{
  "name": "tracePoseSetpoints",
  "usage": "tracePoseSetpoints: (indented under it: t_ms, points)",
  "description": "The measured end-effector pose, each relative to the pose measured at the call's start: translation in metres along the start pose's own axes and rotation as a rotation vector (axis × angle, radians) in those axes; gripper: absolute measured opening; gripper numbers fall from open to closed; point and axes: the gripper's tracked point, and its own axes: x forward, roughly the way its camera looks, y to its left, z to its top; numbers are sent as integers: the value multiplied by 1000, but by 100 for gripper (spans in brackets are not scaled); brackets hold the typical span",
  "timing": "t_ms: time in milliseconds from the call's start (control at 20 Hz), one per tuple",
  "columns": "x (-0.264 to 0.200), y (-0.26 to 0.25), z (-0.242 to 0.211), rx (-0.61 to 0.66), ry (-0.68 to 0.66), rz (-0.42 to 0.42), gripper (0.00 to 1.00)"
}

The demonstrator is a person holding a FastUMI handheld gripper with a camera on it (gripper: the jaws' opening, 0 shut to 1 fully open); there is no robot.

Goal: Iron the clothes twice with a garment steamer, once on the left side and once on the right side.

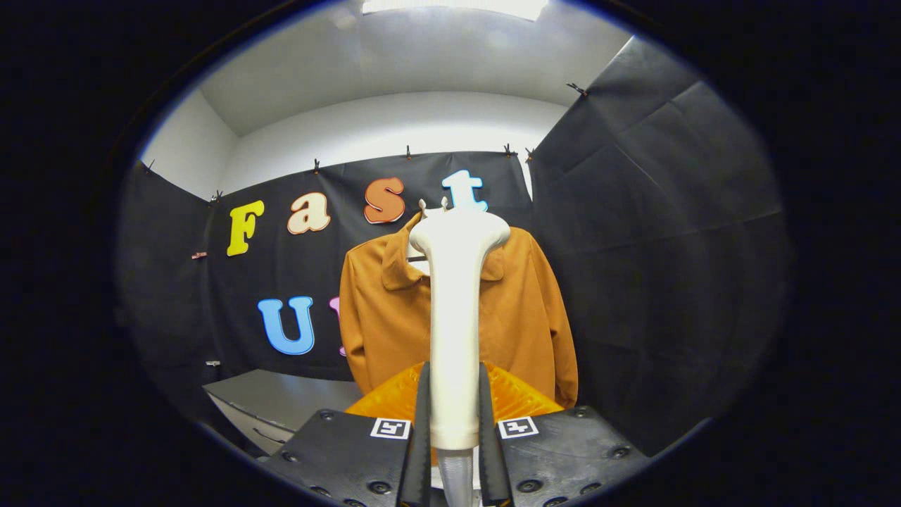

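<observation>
A white garment steamer (454, 310) stands upright between my fingers, and my gripper (454, 394) is shut on its handle. Its wide head sits at collar height in front of the clothes. Beyond the fingers an orange-brown jacket (524, 310) hangs on a hanger against the black cloth wall, its collar just behind the steamer head. The steamer hides the jacket's middle strip; the left and right panels and both sleeves show on either side.
A grey table (281, 398) with a drawer front stands low to the left of the jacket. Black cloth walls (654, 246) close in behind and on the right.
</observation>
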Motion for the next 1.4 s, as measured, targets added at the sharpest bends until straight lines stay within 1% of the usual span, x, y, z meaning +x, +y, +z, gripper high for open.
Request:
tracePoseSetpoints:
  t_ms: [100,250,500,650,850,1000,1150,1400]
  points:
    - [17,-7,3,2,-1,1,30]
    - [47,-27,-6,-5,12,-27,30]
    - [84,-50,-36,10,61,-50,30]
    - [95,-58,-58,31,94,-52,30]
    - [99,-64,-83,42,114,-43,31]
    - [93,-72,-106,38,144,-50,31]
    - [82,-73,-143,36,202,-53,31]
    - [58,-83,-185,40,272,-65,31]
